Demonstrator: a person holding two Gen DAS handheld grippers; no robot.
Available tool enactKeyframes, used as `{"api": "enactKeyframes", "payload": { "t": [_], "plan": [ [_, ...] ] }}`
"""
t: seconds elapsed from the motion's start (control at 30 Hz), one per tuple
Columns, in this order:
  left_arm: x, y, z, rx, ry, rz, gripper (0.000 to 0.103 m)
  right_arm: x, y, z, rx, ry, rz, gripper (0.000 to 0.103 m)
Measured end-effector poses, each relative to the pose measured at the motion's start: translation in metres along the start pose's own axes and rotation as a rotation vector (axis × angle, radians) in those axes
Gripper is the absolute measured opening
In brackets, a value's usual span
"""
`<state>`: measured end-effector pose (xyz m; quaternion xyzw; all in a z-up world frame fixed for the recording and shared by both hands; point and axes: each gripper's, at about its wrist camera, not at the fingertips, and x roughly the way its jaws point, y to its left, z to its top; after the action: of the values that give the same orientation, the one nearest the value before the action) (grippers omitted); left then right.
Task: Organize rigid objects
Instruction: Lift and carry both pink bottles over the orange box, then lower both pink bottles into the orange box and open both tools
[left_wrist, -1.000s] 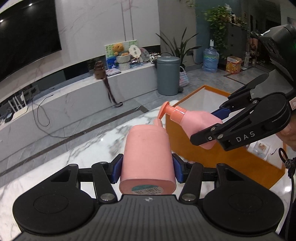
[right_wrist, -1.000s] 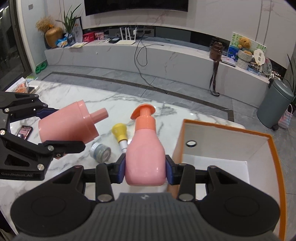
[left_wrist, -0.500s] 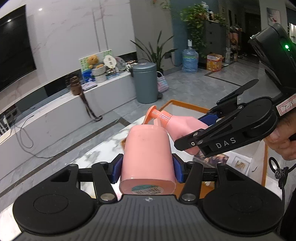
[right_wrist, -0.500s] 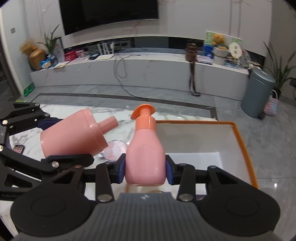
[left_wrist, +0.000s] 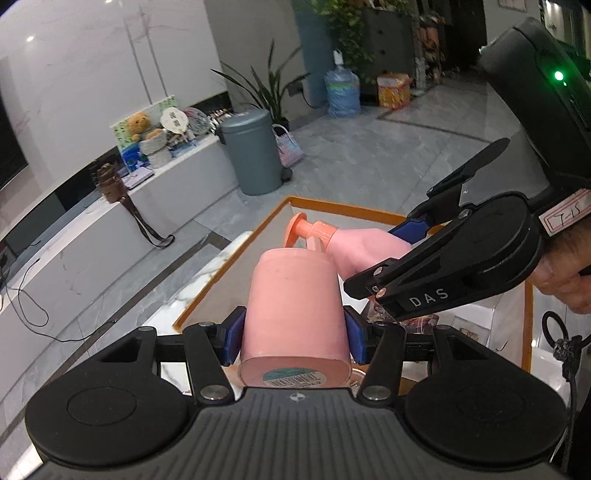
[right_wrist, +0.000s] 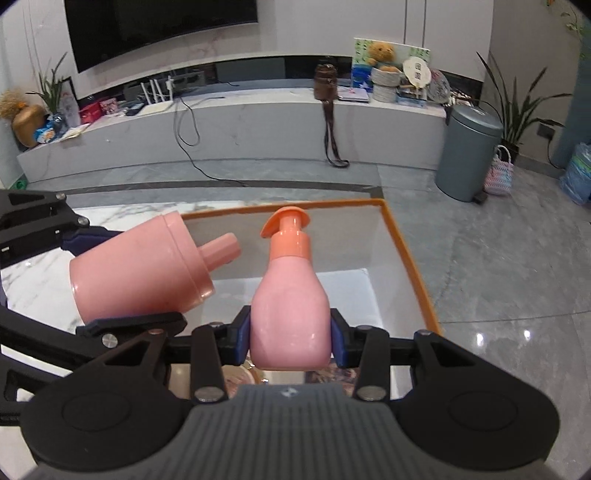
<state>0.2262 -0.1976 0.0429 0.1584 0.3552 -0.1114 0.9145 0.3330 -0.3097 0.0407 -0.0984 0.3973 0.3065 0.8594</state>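
- Orange-rimmed storage box now lies directly beneath both grippers; a second ago they hung over the marble tabletop beside it.
- Wide pink bottle, clamped in the left gripper, hangs over the box's near edge.
- Pink pump bottle, pinched in the right gripper, hangs over the box interior; lowering and release look next.

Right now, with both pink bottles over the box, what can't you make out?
- Box floor, near end: right wrist view, hidden by pump bottle and right tongs.
- Capped bottle front: left wrist view, faces away.
- Items in box: blurred, behind right tongs.
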Motion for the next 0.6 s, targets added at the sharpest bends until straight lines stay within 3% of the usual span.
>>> {"api": "enactKeyframes", "payload": {
  "t": [0.6],
  "plan": [
    [0.080,-0.004,0.013,0.149,0.222,0.031,0.062,0.048,-0.015,-0.004,0.017,0.141,-0.096,0.042]
  ]
}}
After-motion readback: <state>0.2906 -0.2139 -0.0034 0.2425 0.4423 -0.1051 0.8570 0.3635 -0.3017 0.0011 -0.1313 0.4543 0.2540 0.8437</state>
